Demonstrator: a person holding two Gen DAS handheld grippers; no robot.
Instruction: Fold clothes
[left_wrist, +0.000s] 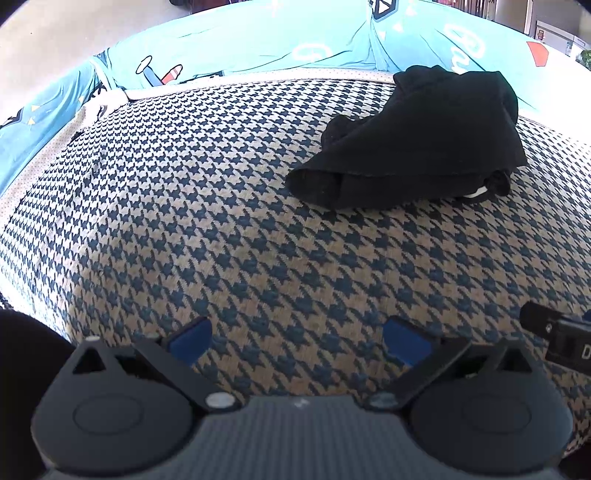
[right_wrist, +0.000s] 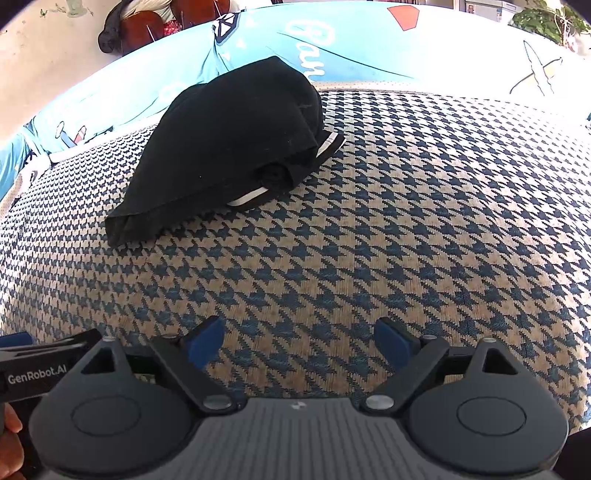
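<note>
A black garment (left_wrist: 413, 144) lies bunched in a rough bundle on the houndstooth cover, with a white-striped band showing at its near edge. The right wrist view has the same black garment (right_wrist: 229, 147) at upper left, its white-edged band sticking out to the right. My left gripper (left_wrist: 298, 343) hovers over bare cover well short of the bundle, its blue pads wide apart and holding nothing. My right gripper (right_wrist: 300, 343) is likewise open over the cover, nothing between its fingers, the garment far ahead to its left.
The blue-and-tan houndstooth cover (left_wrist: 229, 236) spreads across the bed. Behind it lies a light blue printed sheet (left_wrist: 258, 40). The other gripper's black body (left_wrist: 561, 336) pokes in at the right edge. A brown object and a wall (right_wrist: 147, 26) stand beyond the bed.
</note>
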